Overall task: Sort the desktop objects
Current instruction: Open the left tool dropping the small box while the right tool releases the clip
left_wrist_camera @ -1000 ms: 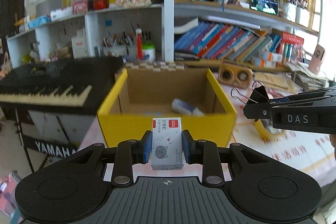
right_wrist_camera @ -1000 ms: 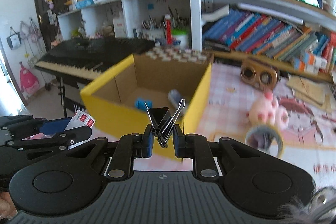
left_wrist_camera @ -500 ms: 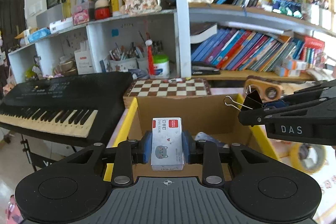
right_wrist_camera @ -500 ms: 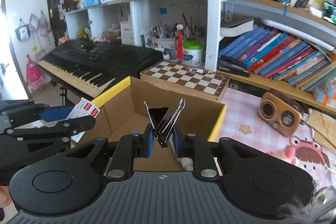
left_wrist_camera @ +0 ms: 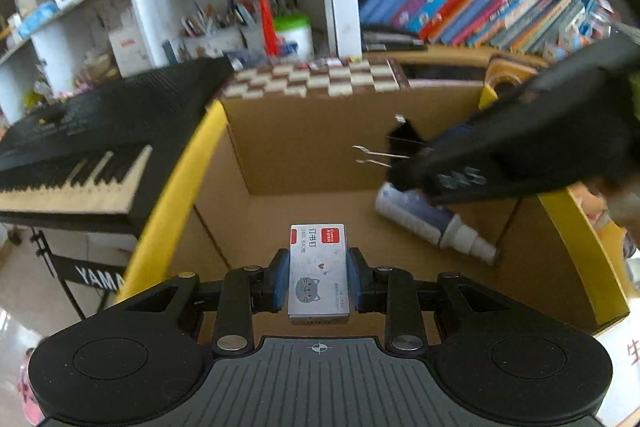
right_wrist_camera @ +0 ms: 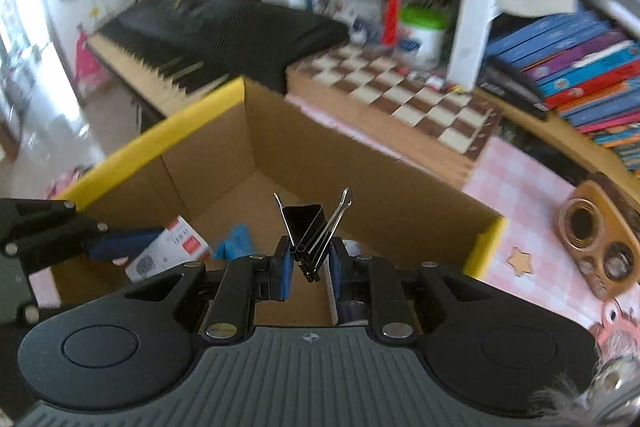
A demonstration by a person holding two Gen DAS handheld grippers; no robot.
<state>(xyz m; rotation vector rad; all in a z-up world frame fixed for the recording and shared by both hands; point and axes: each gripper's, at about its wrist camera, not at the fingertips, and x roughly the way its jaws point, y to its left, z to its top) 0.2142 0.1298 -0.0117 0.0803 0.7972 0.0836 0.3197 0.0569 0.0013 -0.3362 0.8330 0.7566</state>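
My left gripper (left_wrist_camera: 319,277) is shut on a small grey staple box (left_wrist_camera: 319,273) with a cat picture and red label, held over the open cardboard box with yellow rim (left_wrist_camera: 176,187). My right gripper (right_wrist_camera: 308,267) is shut on a black binder clip (right_wrist_camera: 310,227), also above the cardboard box (right_wrist_camera: 192,111). The right gripper (left_wrist_camera: 412,163) with the clip (left_wrist_camera: 400,143) shows in the left wrist view, the left gripper (right_wrist_camera: 120,247) with the staple box (right_wrist_camera: 168,251) in the right wrist view. A white spray bottle (left_wrist_camera: 432,223) and a blue item (right_wrist_camera: 236,243) lie inside the box.
A black keyboard (left_wrist_camera: 80,147) stands left of the box. A chessboard (left_wrist_camera: 316,79) lies behind it, under bookshelves (left_wrist_camera: 480,7). A wooden speaker-like object (right_wrist_camera: 596,235) and a pink toy (right_wrist_camera: 616,327) sit on the pink checked tablecloth (right_wrist_camera: 520,179) to the right.
Both grippers have moved forward and tilted down, from in front of the box to over its open inside. Each still holds its object.
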